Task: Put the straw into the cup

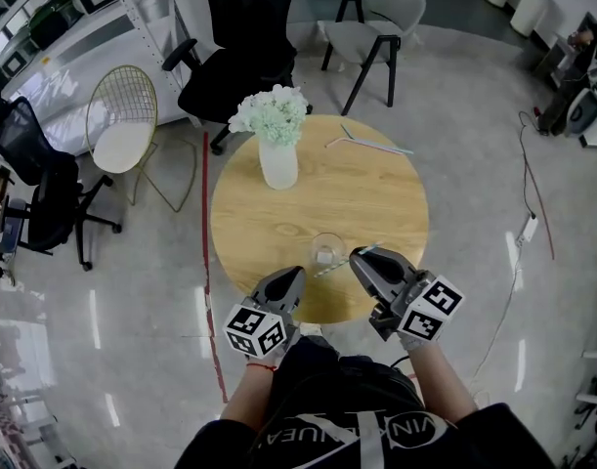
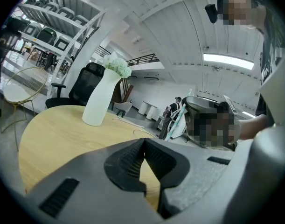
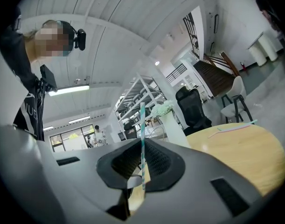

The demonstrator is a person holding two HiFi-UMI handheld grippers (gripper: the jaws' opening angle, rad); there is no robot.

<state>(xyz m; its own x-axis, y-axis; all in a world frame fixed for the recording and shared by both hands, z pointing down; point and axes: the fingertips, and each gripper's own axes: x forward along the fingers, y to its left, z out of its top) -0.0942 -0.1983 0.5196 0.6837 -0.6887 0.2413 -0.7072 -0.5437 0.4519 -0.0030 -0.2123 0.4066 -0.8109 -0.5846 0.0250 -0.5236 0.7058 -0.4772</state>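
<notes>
Glossy grey floor (image 1: 474, 291) surrounded a round wooden counter (image 1: 376, 203), with a black office chair (image 1: 244, 37) and a wire chair (image 1: 122, 120) beyond it. A white vase (image 1: 278, 162) of pale flowers stood toward the counter's far side, and two spare straws (image 1: 371, 145) lay near its far edge. A clear cup (image 1: 326, 252) sat close to the near edge, between the two claws. The right claw (image 1: 362, 258) was clamped narrowly on a teal-and-white striped straw (image 3: 142, 139), which crossed its pads and reached toward the cup; whether it touched the rim could not be told. The left claw (image 1: 290, 279) was closed on nothing, just beside the cup.
</notes>
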